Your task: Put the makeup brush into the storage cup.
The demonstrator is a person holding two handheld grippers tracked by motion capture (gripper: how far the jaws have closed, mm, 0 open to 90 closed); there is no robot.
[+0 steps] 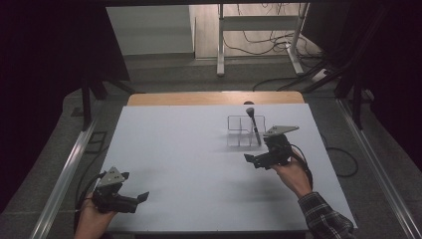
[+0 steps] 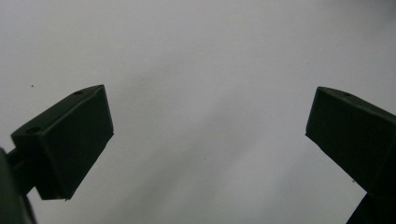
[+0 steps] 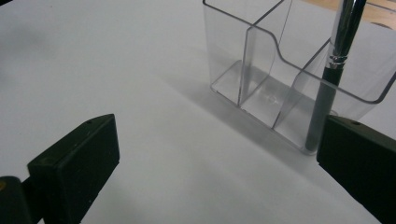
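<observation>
A clear plastic organiser (image 1: 243,131) (image 3: 261,70) with several compartments stands on the white table toward the back right. A makeup brush (image 1: 254,125) (image 3: 329,79) with a dark handle and silver ferrule stands tilted in its right end compartment. My right gripper (image 1: 253,160) (image 3: 224,158) is open just in front of the organiser, nothing between its jaws. My left gripper (image 1: 140,197) (image 2: 208,140) rests open near the table's front left corner over bare table.
The white table top (image 1: 189,159) has a wooden strip (image 1: 214,98) along its far edge. Beyond it on the floor stand a white desk frame (image 1: 259,30) and loose cables (image 1: 268,45). Metal rails (image 1: 64,174) run along both sides.
</observation>
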